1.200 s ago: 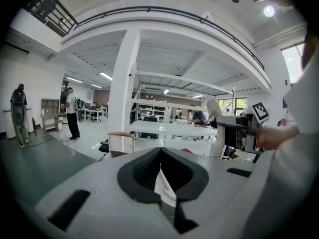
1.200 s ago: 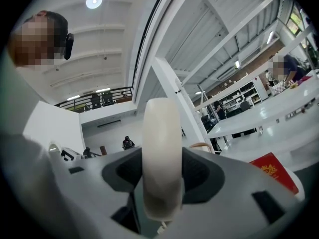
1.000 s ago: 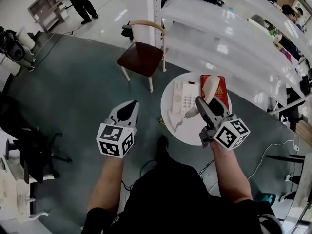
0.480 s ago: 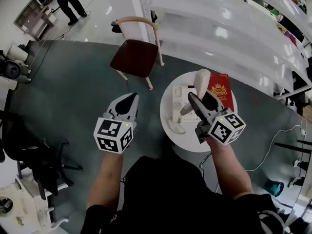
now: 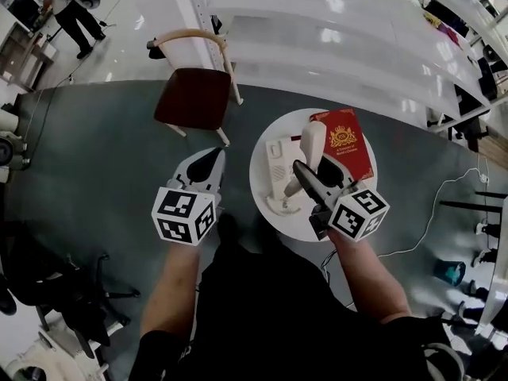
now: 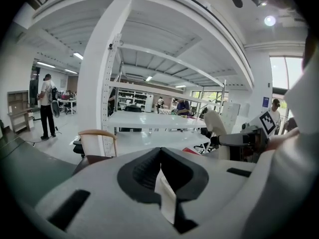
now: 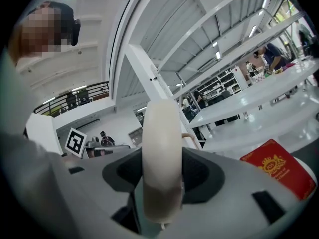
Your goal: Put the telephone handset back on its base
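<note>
A cream telephone handset (image 5: 311, 143) stands nearly upright in my right gripper (image 5: 308, 173), which is shut on its lower part above the small round white table (image 5: 305, 225). In the right gripper view the handset (image 7: 160, 153) fills the space between the jaws. The white telephone base (image 5: 278, 159) lies on the table just left of the handset, and its coiled cord (image 5: 279, 205) trails toward the table's front edge. My left gripper (image 5: 208, 163) hovers over the grey floor left of the table, jaws shut and empty (image 6: 160, 171).
A red booklet with a gold crest (image 5: 343, 142) lies on the table right of the base. A wooden chair with a dark red seat (image 5: 193, 94) stands to the far left. White shelving (image 5: 333, 30) runs behind the table. A cable (image 5: 444, 205) lies on the floor at right.
The view has shifted, so table, chair and both grippers sit lower and further left in the frame. The right gripper still holds the handset above the table, close to the base.
</note>
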`<state>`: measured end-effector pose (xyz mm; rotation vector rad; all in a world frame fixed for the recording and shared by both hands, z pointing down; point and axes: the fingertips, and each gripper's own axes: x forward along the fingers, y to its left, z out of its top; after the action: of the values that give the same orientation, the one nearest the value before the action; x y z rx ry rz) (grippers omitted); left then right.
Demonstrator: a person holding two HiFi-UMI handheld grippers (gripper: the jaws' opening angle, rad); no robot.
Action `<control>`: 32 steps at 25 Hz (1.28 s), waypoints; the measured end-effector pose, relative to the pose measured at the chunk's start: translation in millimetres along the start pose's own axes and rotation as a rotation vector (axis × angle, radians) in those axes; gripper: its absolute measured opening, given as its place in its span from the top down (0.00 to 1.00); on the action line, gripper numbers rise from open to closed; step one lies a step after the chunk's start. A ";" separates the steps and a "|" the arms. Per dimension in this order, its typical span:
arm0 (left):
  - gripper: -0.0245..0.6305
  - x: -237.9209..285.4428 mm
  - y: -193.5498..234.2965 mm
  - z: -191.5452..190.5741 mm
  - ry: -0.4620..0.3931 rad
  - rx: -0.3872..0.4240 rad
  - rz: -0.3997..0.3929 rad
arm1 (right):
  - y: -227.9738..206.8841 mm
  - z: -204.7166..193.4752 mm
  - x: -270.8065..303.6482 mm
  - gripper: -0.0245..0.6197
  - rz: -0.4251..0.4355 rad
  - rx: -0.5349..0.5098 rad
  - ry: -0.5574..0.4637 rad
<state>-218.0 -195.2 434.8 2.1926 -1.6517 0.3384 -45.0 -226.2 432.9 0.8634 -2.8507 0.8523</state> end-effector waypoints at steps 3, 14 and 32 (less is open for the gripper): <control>0.95 10.5 6.6 2.9 0.004 0.012 -0.066 | 2.9 -6.3 2.6 0.62 -0.068 -0.017 0.006; 0.95 21.3 24.3 -3.4 0.025 0.072 -0.312 | 21.9 -50.2 1.9 0.62 -0.344 -0.083 0.045; 0.95 71.4 -11.4 -49.4 0.143 0.065 -0.431 | -46.8 -135.3 19.3 0.62 -0.417 -0.055 0.250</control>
<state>-185.3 -233.1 506.6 2.4318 -1.0708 0.4178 -52.0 -198.2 574.4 1.1899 -2.3491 0.7598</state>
